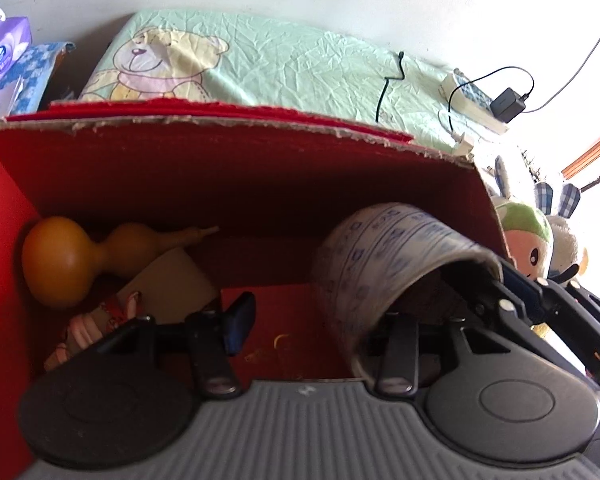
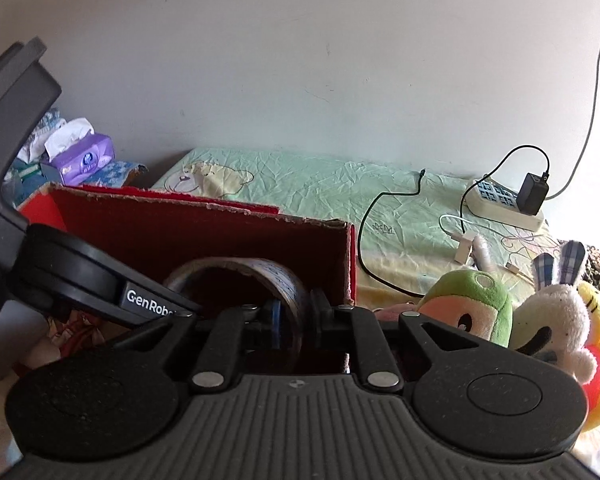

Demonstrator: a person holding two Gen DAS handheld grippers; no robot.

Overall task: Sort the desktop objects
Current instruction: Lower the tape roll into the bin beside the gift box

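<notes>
From my seat, daylight pours in from the right of the jaws, blowing the right edge of both views to white. The wall [image 2: 300,60] ahead is evenly lit. Inside the box [image 1: 236,184], past the left jaws, deep shadow dulls the red, and the tape roll [image 1: 396,256] is smeared with blur. Fisheye bending curves the edges, with dark corners in both views.

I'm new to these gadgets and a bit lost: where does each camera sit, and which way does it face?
Left wrist: on the left gripper, looking down into the red box at a gourd; its open fingers show.
Right wrist: on the right gripper, facing the wall across the box; its fingers pinch the tape roll.
Shared: box, tape roll, plush toys.
</notes>
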